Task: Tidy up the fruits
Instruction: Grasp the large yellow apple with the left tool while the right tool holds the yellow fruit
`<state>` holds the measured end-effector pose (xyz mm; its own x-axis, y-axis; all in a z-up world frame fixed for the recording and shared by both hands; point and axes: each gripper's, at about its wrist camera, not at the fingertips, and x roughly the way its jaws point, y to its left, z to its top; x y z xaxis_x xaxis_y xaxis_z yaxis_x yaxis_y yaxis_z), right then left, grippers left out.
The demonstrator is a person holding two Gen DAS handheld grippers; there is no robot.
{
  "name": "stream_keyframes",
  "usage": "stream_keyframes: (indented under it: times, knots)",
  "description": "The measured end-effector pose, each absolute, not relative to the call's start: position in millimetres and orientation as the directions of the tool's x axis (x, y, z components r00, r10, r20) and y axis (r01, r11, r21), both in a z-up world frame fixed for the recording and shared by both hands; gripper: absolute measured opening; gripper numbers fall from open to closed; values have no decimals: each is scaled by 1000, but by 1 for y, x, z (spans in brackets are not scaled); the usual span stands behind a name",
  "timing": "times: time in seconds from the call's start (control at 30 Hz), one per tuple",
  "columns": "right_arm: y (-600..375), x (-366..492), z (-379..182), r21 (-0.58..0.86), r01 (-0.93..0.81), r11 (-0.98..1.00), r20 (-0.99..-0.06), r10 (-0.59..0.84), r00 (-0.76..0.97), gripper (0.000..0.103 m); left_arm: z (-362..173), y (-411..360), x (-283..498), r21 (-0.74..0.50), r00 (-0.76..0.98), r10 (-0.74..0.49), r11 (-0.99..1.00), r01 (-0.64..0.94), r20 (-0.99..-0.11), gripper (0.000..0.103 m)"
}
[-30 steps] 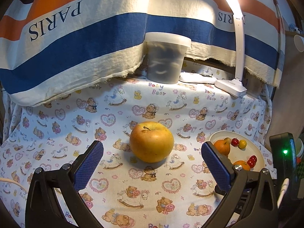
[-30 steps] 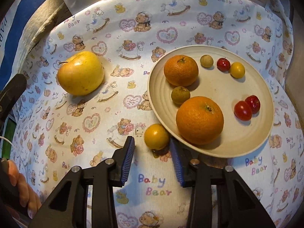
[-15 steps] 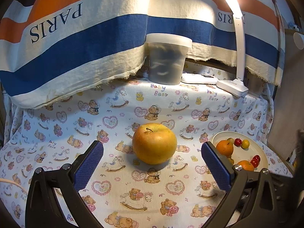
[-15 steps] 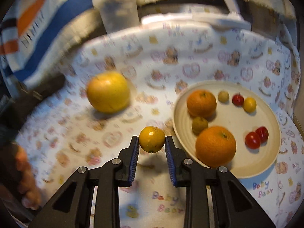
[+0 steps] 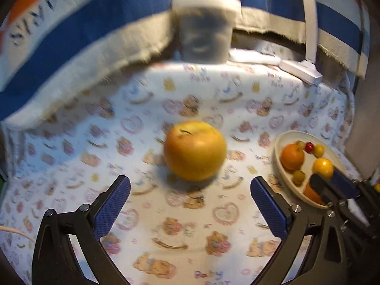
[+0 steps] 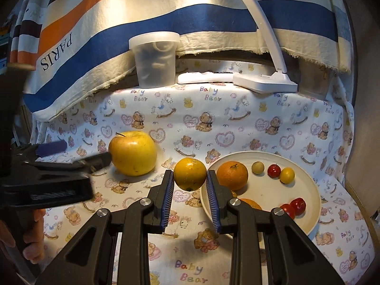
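Note:
A big yellow apple point(image 5: 194, 150) lies on the bear-print cloth; it also shows in the right wrist view point(image 6: 133, 152). My left gripper point(image 5: 190, 190) is open, its jaws wide apart just short of the apple. My right gripper point(image 6: 189, 178) is shut on a small yellow citrus point(image 6: 190, 173) and holds it in the air above the left rim of the cream plate point(image 6: 306, 216). The plate holds oranges point(image 6: 232, 175), red cherry tomatoes point(image 6: 293, 206) and small yellow fruits point(image 6: 287, 175). In the left wrist view the right gripper point(image 5: 329, 177) with the citrus point(image 5: 323, 167) is over the plate point(image 5: 279, 143).
A lidded translucent tub point(image 6: 155, 59), a white remote point(image 6: 205, 77) and a white desk lamp base point(image 6: 264, 83) stand at the back under a striped PARIS cloth point(image 6: 95, 30). The left gripper point(image 6: 52, 156) reaches in beside the apple in the right wrist view.
My right gripper closed on the small yellow citrus beside the plate and lifted it off the cloth. My left gripper moved closer to the apple, still open.

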<state>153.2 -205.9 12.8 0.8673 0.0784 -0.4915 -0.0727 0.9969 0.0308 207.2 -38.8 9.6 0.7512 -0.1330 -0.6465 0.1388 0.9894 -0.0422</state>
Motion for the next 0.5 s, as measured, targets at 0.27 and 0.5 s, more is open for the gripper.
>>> stream_keyframes:
  times: [0.27,0.5]
  knots:
    - [-214,154,16,-29,-25,999,-441,10,897,29,4,-34,268,-128,648,-155,988,90,-746,101]
    - [-223,156,18,-42,20,999,-426,-36,904,29,-21,-45,297,-166,590,-175,984,70,-788,101]
